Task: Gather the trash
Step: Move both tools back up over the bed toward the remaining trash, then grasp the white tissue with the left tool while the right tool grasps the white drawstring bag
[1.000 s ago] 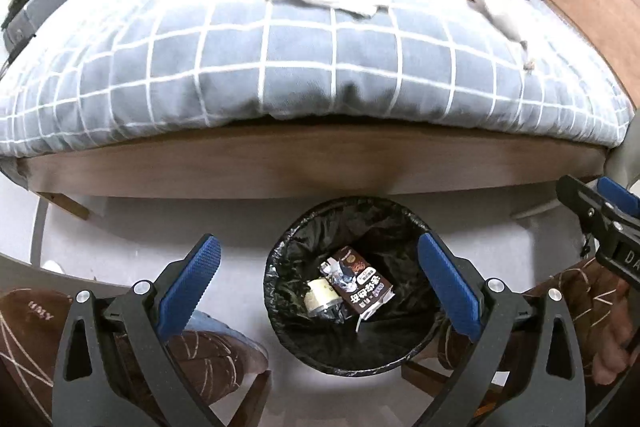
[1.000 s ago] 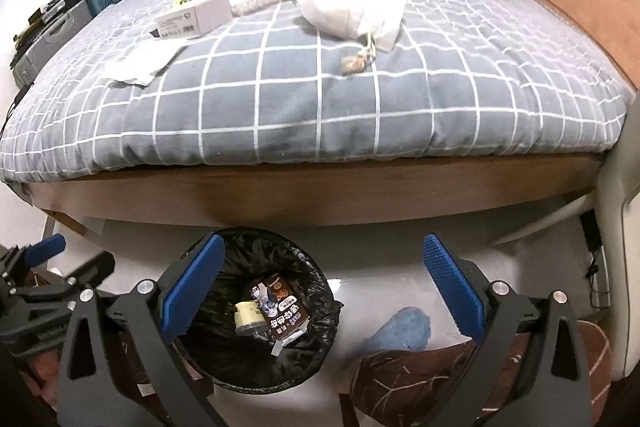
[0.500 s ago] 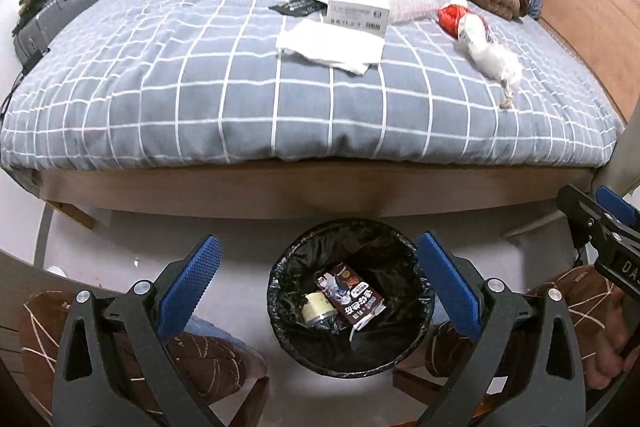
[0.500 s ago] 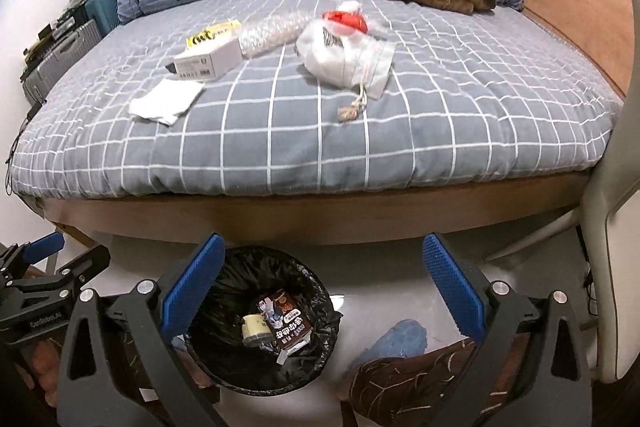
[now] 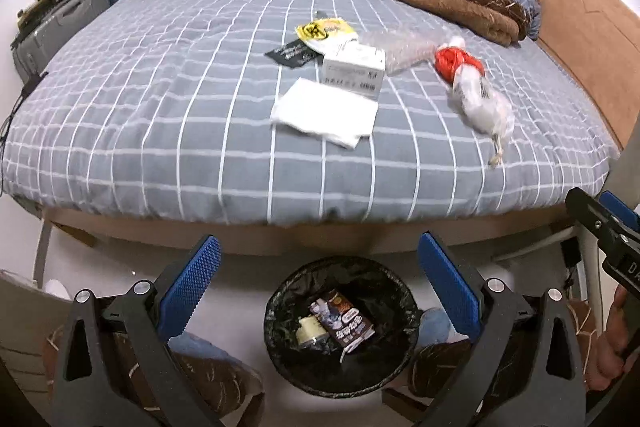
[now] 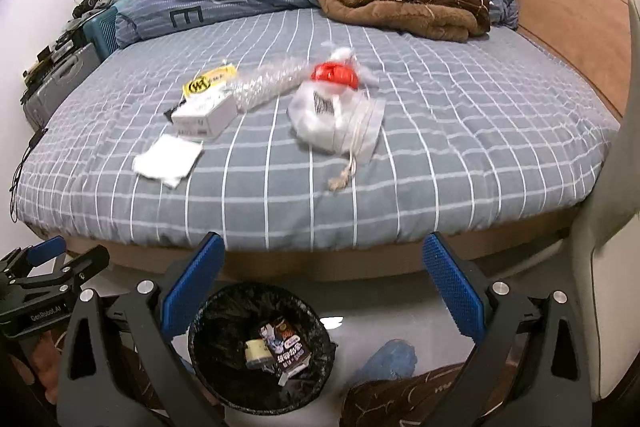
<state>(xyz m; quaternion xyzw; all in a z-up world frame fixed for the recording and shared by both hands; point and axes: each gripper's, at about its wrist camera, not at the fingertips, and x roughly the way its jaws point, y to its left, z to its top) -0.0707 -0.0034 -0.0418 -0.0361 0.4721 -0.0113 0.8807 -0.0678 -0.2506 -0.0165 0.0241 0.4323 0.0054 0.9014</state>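
"GenRobot.AI" on left tongs (image 6: 48, 259), "E" on duvet (image 6: 186, 17); both tongs wide, w/ nothing held.

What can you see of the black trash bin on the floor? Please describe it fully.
The trash bin is round and upright, lined with a crinkled, glossy black plastic bag folded over its rim. It stands on the pale floor just in front of the bed's wooden base, not touching it. Inside lie a dark brown drink carton and a small pale yellow container, side by side. Nothing grips it.
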